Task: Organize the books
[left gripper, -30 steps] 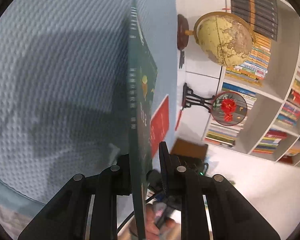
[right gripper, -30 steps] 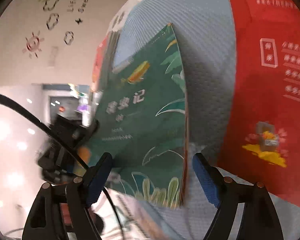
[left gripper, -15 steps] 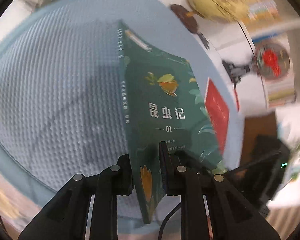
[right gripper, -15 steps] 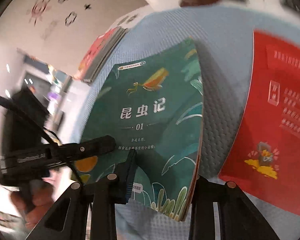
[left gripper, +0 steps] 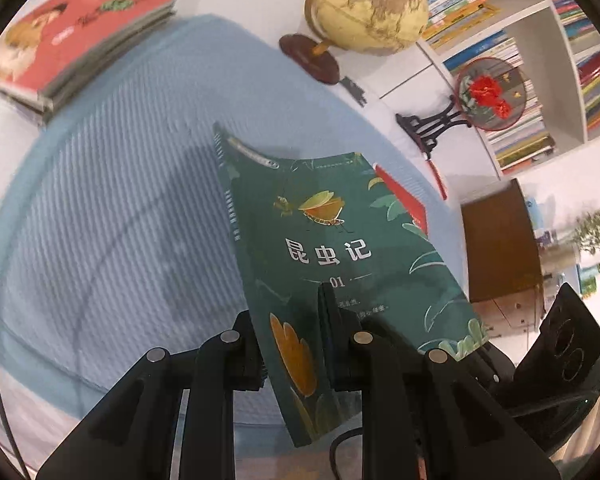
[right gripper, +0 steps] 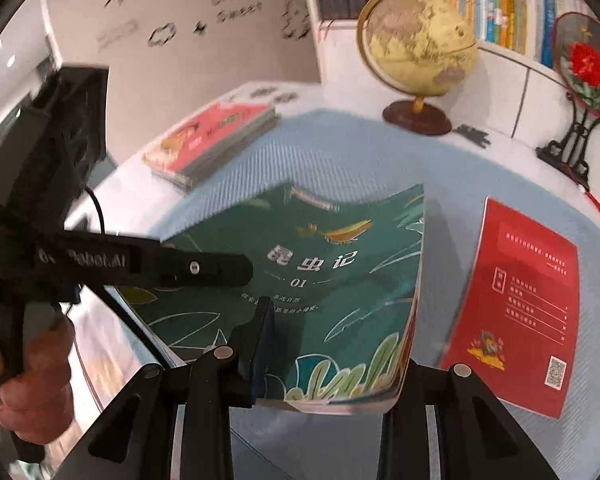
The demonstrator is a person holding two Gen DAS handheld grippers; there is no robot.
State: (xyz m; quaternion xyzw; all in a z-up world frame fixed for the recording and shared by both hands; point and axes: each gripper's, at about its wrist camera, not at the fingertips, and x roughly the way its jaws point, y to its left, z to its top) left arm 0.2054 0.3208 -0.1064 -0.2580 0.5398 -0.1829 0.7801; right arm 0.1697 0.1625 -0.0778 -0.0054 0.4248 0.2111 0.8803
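Above the pale-blue textured mat, both grippers clamp one green paperback book — left gripper near its spine, right gripper across its lower edge; a red booklet lies flat toward the mat's right edge.

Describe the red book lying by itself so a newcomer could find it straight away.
Start at the pale blue mat covering the table in front of the globe. The red book lies flat on the mat's right side, below the round fan on a black stand. Unlike the green book and the stack of books, it lies alone, showing a small square code.
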